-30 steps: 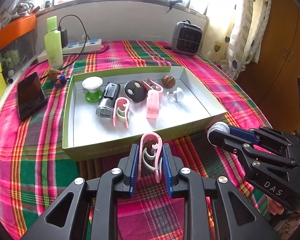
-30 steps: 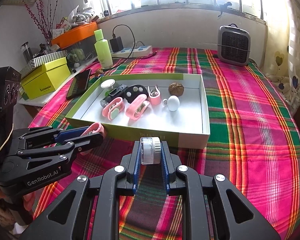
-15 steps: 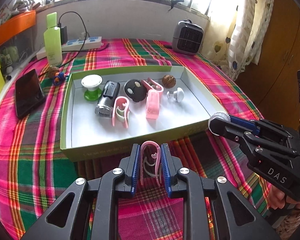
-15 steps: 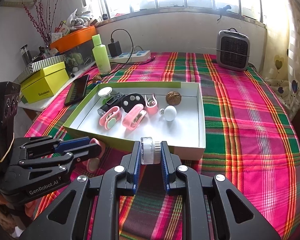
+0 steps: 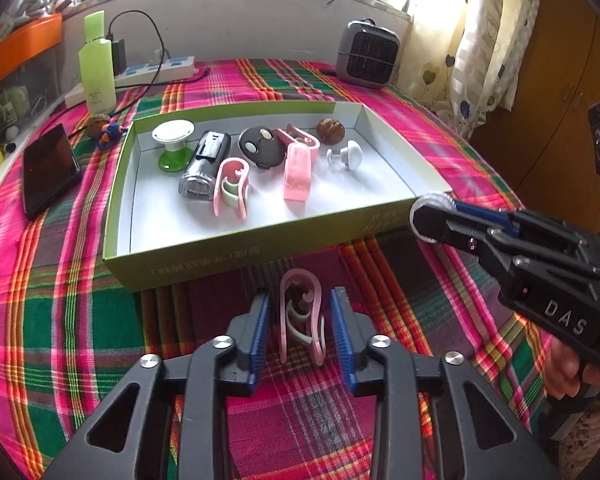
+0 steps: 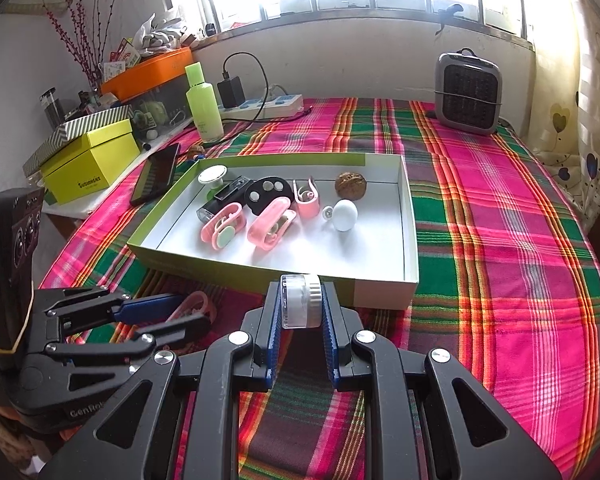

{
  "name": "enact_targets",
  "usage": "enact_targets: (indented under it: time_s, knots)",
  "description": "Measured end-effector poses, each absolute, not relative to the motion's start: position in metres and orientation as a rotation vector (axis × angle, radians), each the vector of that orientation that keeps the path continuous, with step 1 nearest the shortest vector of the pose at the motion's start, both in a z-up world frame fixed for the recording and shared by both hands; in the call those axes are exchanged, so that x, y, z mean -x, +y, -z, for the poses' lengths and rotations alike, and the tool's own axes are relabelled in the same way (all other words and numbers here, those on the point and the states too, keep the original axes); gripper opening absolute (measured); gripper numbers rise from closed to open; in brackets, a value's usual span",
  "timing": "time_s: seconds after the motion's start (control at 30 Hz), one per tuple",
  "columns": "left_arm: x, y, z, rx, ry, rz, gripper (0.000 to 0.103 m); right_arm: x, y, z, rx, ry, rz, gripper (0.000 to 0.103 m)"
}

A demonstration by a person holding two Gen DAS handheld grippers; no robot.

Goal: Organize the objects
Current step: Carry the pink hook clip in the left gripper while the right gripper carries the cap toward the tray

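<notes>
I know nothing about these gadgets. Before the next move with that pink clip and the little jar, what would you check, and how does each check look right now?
1. Left gripper free of the pink clip: ok; the fingers are opening, with gaps on both sides.
2. Clip at rest on the tablecloth: ok, upright in front of the box.
3. Right gripper firm on the small jar: ok, pads press both sides.
4. Free spot in the box: ok, bare white floor nearest the grippers.
5. Grippers apart from each other: ok.
</notes>
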State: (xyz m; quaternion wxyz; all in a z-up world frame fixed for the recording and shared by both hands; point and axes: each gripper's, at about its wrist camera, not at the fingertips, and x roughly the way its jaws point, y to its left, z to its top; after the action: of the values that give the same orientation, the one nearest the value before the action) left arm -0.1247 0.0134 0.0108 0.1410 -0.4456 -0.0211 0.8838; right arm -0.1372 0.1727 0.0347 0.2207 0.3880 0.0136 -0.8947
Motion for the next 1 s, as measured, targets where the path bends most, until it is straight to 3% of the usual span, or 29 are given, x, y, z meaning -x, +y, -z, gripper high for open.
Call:
enact_targets:
  time_s: [0.2, 0.33, 1.0]
  knots:
    - [0.121, 0.014, -0.009, 1.296, -0.048, -2.562, 0.031, 0.137, 0.173, -0.035, -1.072, 0.034, 2.475, 0.02]
    - [0.121, 0.014, -0.009, 1.298, -0.032, -2.574, 0.021, 0.135, 0.172, -0.035, -1.07, 0.039, 2.472, 0.02]
    - [0.125, 0.015, -0.033, 1.218, -0.049, -2.603, 0.021, 0.138, 0.174, -0.041, -1.05, 0.041, 2.484, 0.02]
